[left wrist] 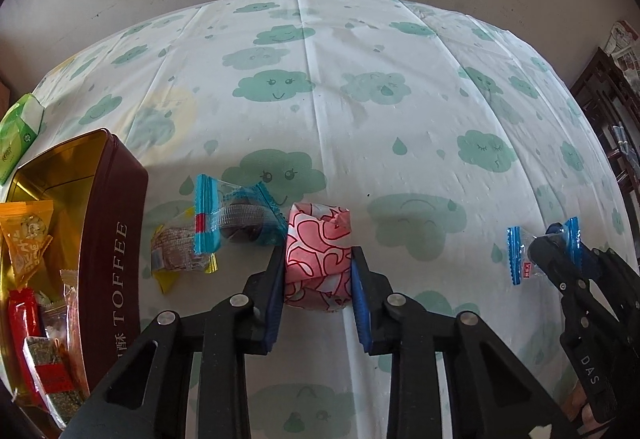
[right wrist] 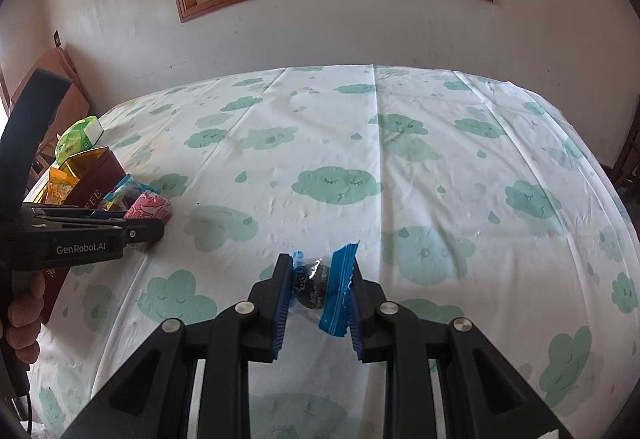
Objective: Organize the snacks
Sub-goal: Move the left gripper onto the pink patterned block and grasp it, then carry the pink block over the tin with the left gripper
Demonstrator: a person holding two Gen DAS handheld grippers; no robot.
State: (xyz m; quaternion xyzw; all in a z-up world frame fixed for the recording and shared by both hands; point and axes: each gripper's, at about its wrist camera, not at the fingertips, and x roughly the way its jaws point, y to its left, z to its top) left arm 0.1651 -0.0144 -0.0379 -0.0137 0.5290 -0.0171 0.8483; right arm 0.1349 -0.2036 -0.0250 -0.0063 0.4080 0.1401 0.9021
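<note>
A pink snack packet with red swirls (left wrist: 318,235) lies on the cloud-print tablecloth (left wrist: 360,111), just right of the brown TOFFEE tin (left wrist: 116,239). My left gripper (left wrist: 317,255) has both blue pads against the packet's sides. In the right wrist view the same gripper (right wrist: 148,229) sits low at the left by the pink packet (right wrist: 150,207). My right gripper (right wrist: 320,267) is shut on a clear packet with blue ends and a dark snack inside (right wrist: 316,279). The left wrist view shows that gripper (left wrist: 560,243) off to the right.
The tin's gold inside holds several wrapped snacks (left wrist: 28,239). A blue-ended packet (left wrist: 236,215) and a yellow-ended one (left wrist: 180,255) lie between the tin and the pink packet. A green tissue pack (left wrist: 20,127) sits behind the tin. A dark wooden chair (left wrist: 608,111) stands at the right.
</note>
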